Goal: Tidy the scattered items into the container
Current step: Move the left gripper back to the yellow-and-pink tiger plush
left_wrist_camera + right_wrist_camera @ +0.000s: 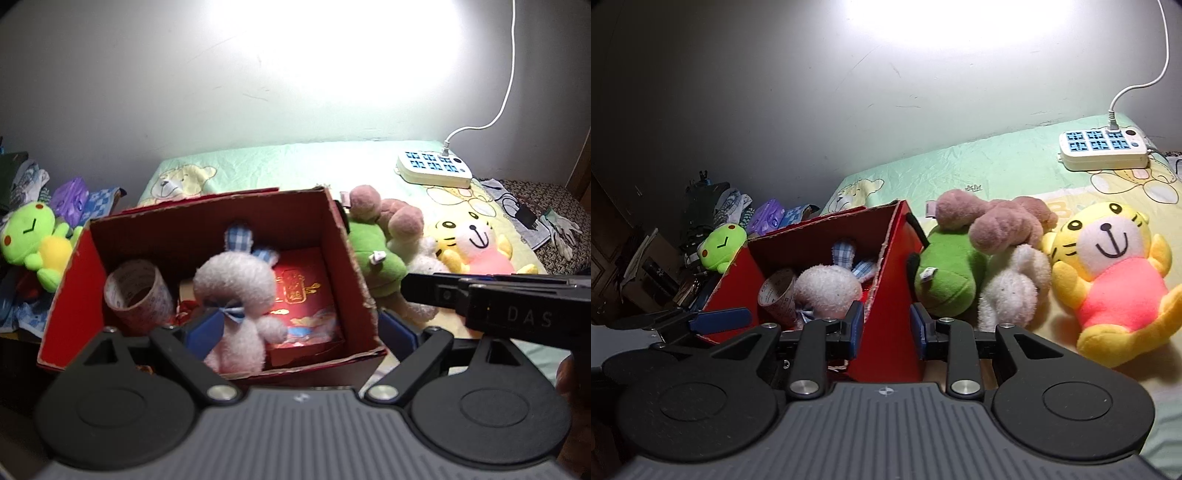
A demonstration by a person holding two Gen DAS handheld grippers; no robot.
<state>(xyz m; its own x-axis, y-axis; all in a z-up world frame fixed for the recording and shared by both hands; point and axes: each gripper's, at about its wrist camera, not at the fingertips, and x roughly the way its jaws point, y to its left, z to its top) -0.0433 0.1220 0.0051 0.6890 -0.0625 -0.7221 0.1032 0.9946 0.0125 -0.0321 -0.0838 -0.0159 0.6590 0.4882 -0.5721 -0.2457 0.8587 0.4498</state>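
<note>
While the tidying is part done, the scene reads from left to right as follows. One lime-green plush frog with a yellow belly [35,242] lies outside the container, against its left wall, not yet collected. The open red cardboard box [77,291] serves as the container and sits on the bed; it holds three visible items: one roll of clear packing tape [138,291], one pale pink plush rabbit with blue checked ears [240,295] and one flat red gift packet with gold print [306,299]. The left tool [301,328] hangs over the box's near rim, released, nothing between its jaws. The right tool [886,325] stands narrowly parted and empty, straddling the box's right-hand wall without pressing on it. Right of the box, three toys lie bunched together, within reach for loading: one green plush with a white tag [947,280], one pink-and-white plush [1008,254] and one yellow plush tiger in a pink shirt [1115,280]. One white power strip [1104,149] rests at the bed's far right, probably not part of the job.
</note>
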